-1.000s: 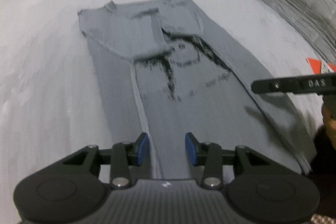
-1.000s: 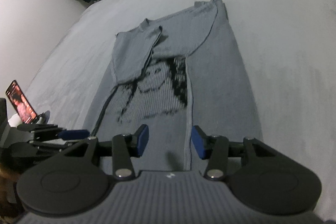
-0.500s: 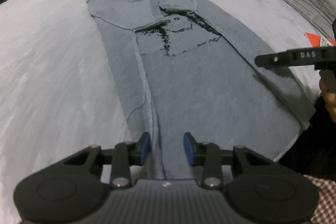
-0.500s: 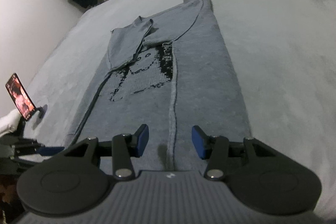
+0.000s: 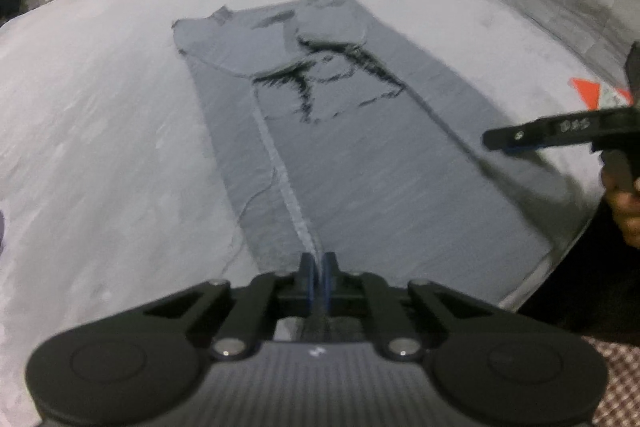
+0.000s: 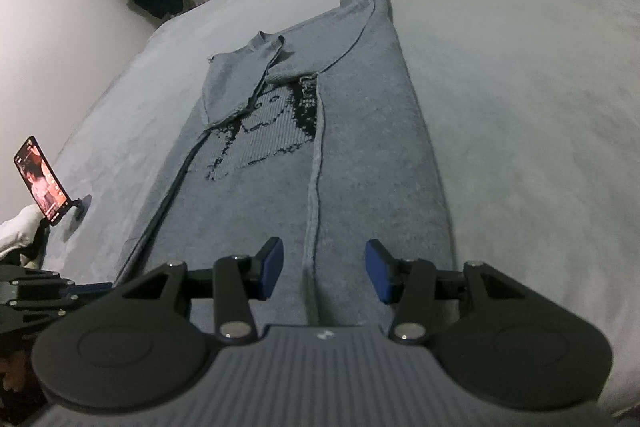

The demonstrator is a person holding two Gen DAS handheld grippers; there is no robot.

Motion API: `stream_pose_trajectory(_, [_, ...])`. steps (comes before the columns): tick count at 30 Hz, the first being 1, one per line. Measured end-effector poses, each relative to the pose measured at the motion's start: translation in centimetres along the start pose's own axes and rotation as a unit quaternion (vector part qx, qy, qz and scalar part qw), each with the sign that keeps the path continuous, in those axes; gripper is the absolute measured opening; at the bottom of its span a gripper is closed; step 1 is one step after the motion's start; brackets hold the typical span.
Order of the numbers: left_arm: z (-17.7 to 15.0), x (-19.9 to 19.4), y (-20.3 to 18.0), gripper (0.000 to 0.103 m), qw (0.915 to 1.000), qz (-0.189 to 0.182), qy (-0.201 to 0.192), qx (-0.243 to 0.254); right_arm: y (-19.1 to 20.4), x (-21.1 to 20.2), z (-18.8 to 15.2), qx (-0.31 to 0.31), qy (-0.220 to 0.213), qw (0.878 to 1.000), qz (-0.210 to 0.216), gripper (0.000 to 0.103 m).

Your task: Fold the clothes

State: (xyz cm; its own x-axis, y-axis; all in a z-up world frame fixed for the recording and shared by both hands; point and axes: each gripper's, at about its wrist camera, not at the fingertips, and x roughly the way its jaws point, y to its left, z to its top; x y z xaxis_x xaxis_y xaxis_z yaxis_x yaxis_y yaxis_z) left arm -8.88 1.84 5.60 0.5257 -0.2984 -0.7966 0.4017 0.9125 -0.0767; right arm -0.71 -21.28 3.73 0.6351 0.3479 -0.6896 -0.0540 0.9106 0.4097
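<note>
Our left claw (image 5: 319, 273) has just closed on the sweater (image 5: 360, 163) hem, our right claw (image 6: 324, 273) gapes empty, so lifting would skew the fold.

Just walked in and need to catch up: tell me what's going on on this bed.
A person holding a gripper in each hand is folding a grey sweater that lies flat on the bed, its sides and sleeves already turned in. The left gripper has just closed its jaws on the hem at the near end. The right gripper hovers open over the same hem, its blue pads on either side of a folded edge, not yet gripping.
</note>
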Motion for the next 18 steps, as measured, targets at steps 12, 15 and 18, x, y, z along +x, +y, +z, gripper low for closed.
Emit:
stream_pose_trajectory(12, [-0.2,0.7,-2.3,0.013,0.9896,-0.137,0.041,0.014,0.1,0.1,-0.1,-0.001,0.004,1.0,-0.002,0.05])
stream_pose_trajectory(15, [-0.2,-0.4,-1.5,0.034,0.992,-0.125,0.014,-0.004,0.4,0.3,-0.1,-0.01,0.006,1.0,-0.003,0.051])
stream_pose_trajectory(18, [0.2,-0.1,-0.7,0.045,0.9954,-0.091,-0.009,-0.03,0.9,0.4,-0.2,-0.024,0.007,1.0,-0.006,0.053])
